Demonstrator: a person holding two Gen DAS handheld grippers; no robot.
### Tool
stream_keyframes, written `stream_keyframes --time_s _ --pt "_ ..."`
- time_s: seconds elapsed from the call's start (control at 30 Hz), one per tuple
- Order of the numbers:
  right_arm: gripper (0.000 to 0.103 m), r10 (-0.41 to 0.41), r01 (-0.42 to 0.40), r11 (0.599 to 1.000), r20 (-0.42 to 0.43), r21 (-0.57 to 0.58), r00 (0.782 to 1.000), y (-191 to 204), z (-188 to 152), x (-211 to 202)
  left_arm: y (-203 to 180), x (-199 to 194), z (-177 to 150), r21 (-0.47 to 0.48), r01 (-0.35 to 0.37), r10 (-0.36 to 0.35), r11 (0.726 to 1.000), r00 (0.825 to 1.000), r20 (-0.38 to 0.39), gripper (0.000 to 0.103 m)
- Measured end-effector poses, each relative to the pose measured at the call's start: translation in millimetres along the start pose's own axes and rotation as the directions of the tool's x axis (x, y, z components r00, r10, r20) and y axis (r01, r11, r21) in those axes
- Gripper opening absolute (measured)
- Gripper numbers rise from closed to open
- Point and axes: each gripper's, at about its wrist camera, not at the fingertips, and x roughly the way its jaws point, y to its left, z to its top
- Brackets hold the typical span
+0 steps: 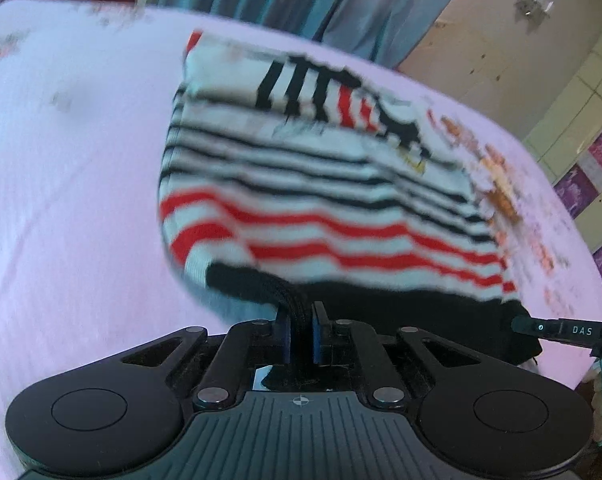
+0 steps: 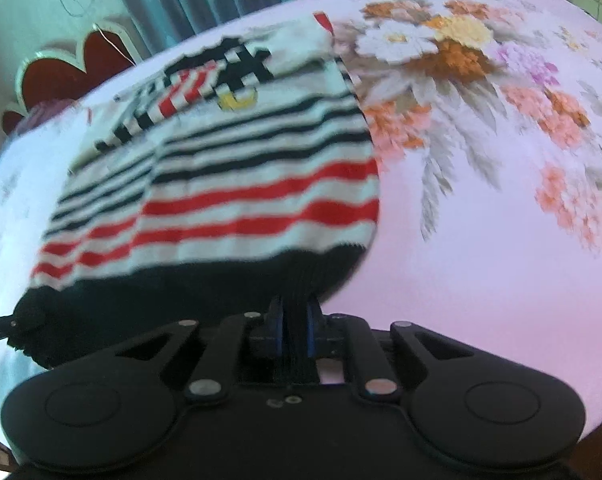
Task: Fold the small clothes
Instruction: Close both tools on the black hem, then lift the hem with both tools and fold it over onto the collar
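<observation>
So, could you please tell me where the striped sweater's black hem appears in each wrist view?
Left wrist view: the black hem runs along the lower centre and right, pinched by the left gripper.
Right wrist view: it spans the lower left and centre, pinched by the right gripper.
Shared landmark: the yellow motif on the sweater's chest.

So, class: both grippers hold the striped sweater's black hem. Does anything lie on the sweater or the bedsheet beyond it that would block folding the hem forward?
Nothing visible does. The left gripper and right gripper are shut on the black hem of the striped sweater. Only printed flowers mark the pink bedsheet around it.
</observation>
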Motion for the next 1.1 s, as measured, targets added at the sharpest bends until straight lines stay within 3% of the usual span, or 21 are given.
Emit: stream_keyframes --time_s 0.23,0.5,0.8,1.1 --pt "0.010 0.058 -0.056 0.998 0.089 -0.026 0.994 9.8 43.3 -13.1 -8.8 -4.4 46.9 0.014 0.018 -0.019 1.000 0.995 0.097 0.009" --pt "0.010 0.113 -0.106 0.993 0.170 -0.046 0.979 19.1 110.4 -5.2 -9.8 18.1 103.6 -0.014 0.015 -0.012 1.000 0.983 0.182 0.008" --pt "0.010 0.120 -0.116 0.993 0.226 -0.034 0.967 25.4 200.1 45.1 -0.3 72.0 183.5 -0.077 -0.028 0.046 0.997 0.969 0.243 0.008" --pt "0.010 0.117 -0.124 0.992 0.204 0.021 0.972 23.3 276.5 111.5 3.5 140.6 256.9 -0.120 -0.090 0.117 0.989 0.962 0.247 0.008"
